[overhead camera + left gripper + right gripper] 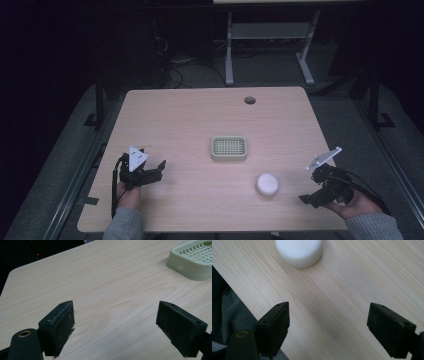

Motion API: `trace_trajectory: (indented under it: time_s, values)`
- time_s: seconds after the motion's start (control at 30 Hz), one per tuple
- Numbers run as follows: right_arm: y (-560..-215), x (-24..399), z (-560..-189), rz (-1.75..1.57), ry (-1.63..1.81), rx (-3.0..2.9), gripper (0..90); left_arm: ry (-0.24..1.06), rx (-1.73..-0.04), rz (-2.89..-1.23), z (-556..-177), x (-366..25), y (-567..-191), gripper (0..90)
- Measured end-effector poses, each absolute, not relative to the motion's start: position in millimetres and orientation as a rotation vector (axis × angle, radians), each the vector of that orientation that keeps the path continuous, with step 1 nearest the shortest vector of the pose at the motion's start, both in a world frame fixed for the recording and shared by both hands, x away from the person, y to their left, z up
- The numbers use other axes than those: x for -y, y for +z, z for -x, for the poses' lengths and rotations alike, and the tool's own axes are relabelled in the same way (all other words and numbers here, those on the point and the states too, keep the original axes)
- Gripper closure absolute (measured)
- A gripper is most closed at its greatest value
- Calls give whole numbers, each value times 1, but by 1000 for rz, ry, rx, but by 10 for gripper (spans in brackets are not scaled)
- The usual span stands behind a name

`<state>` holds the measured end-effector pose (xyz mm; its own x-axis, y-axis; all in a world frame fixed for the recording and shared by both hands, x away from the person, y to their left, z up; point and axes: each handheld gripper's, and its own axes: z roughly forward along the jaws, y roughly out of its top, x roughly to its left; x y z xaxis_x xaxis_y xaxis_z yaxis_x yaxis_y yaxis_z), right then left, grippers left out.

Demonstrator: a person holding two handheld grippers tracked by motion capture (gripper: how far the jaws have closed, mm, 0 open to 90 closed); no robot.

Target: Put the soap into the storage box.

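Surface: wooden table (175, 120) in a dark room; we take the green slatted soap dish (229, 148) as our landmark.
Soap: a white round bar (267, 184) lies near the dish, on its near right side.
Right gripper (312, 192): jaws wide apart, empty, aimed at the soap.
Left gripper (150, 172): spread wide, empty, well left of the dish.
Advice: we should straddle the bar squarely and close gently, since it looks slippery.
Views: the right gripper view shows the soap's rounded wall close up; the left gripper view shows the dish's corner.
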<state>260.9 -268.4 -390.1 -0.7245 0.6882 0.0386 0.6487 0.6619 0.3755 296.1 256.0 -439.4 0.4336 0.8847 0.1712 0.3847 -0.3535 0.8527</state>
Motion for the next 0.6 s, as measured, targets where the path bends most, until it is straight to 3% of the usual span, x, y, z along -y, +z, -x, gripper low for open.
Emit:
trace_trajectory:
  time_s: [0.6]
  values:
    - [-386, 246, -269, -1047, 546, -2807, 175, 833, -1054, -1935, -295, -254, -439, 148]
